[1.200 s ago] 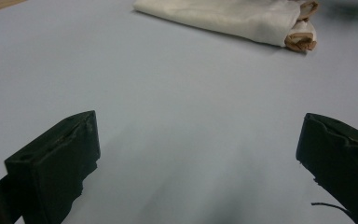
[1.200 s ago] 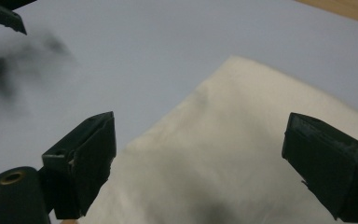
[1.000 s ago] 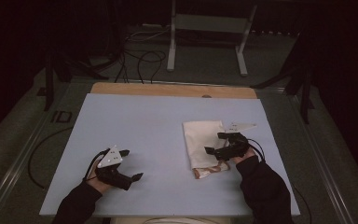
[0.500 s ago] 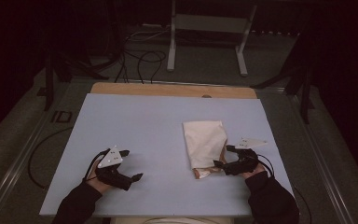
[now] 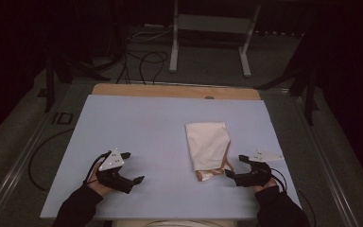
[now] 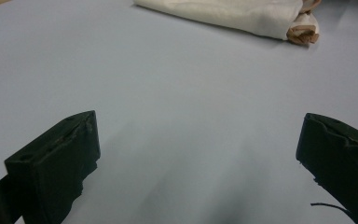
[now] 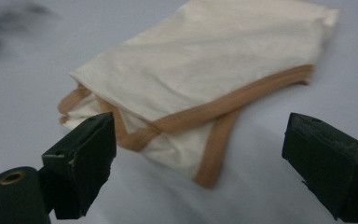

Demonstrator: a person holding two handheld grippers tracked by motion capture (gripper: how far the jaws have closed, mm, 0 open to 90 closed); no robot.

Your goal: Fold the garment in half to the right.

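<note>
High view overhead, gripper views low, sharing cloth (image 5: 209, 148)

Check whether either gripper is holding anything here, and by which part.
Nothing is held. The right gripper is open just short of the folded cloth, near its tan-trimmed end. The left gripper is open over bare table.

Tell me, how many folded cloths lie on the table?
1. The cream cloth with tan trim lies on the table's right half, just beyond the open right gripper. The open left gripper rests far from it.
</note>
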